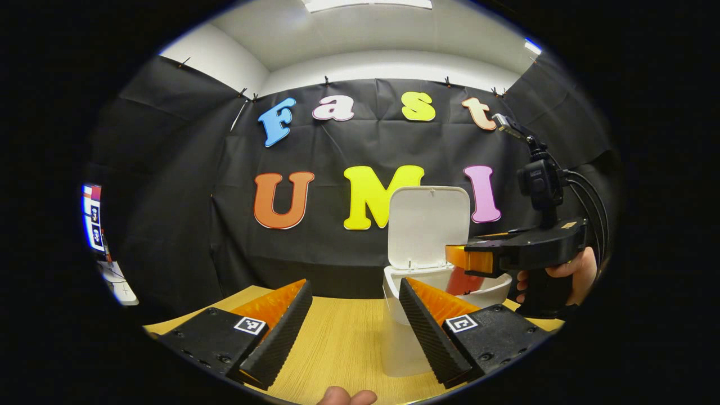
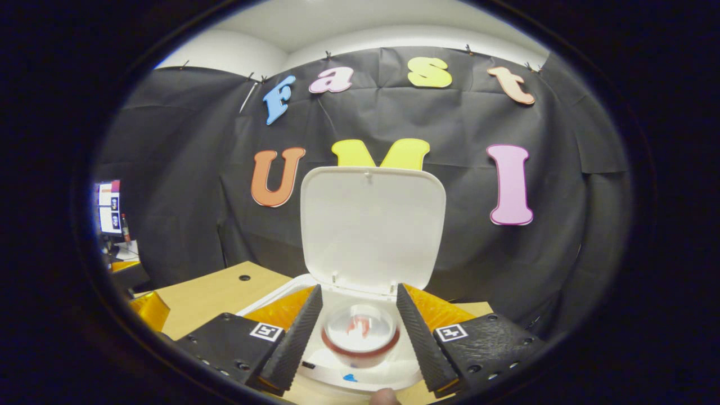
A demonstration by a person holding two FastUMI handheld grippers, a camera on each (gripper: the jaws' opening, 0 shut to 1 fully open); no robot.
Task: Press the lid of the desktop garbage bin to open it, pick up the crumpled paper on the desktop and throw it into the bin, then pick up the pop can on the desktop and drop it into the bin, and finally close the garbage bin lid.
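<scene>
Right gripper [image 2: 360,329]: over the bin mouth, fingers standing apart on either side of the pop can [image 2: 360,332]; I cannot tell whether they press on it.
Pop can: base up, in the opening of the garbage bin [image 2: 337,374].
Lid [image 2: 371,225]: upright, hinged open behind the can.
Left gripper [image 1: 354,332]: spread wide, empty, above the desktop [image 1: 337,337], beside the bin.
Crumpled paper: likely already inside.
Risk: the can may catch the rim and tip out if it drops off-centre; a careless pull-back could knock the lid.
</scene>
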